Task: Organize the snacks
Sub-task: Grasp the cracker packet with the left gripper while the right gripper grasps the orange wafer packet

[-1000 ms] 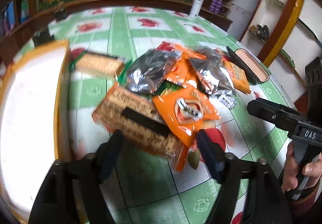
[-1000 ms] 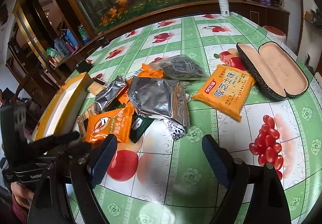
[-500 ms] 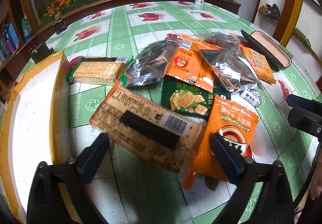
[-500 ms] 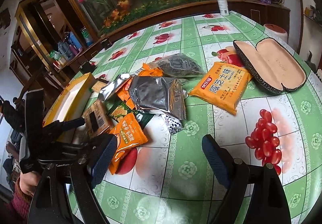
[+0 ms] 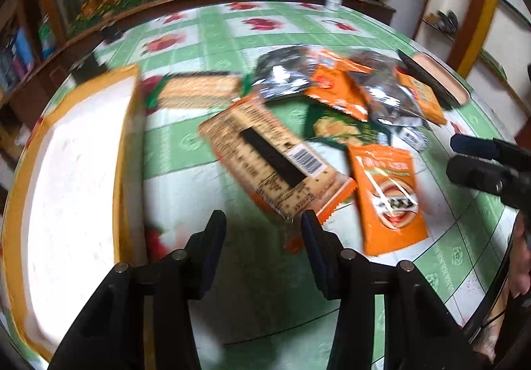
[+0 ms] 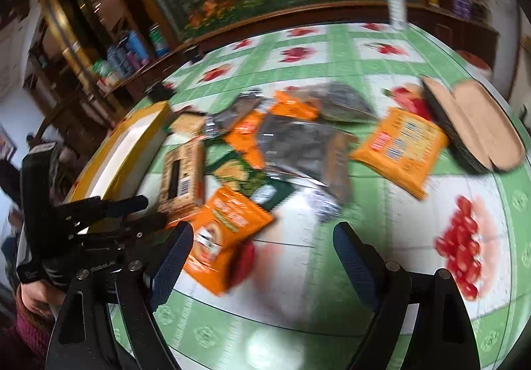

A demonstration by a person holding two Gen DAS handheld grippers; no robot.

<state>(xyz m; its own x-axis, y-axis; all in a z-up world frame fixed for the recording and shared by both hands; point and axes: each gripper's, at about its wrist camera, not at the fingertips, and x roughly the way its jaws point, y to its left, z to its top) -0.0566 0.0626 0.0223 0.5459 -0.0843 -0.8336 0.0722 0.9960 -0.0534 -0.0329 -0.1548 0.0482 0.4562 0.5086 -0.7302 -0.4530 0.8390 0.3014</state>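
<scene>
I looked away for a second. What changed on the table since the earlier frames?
The left hand-held gripper has narrowed its jaws near the end of the long tan cracker pack with a barcode, not yet gripping it. The orange snack pouch now lies clear beside the pack. The right hand-held gripper stays open; the yellow-rimmed tray is unmoved.

The left gripper (image 5: 262, 230) has its fingers closer together now than half a second ago. The long cracker pack (image 5: 275, 160) sits farther from them, turned more toward the far side, and the orange snack bag (image 5: 388, 197) lies flat beside it.
</scene>
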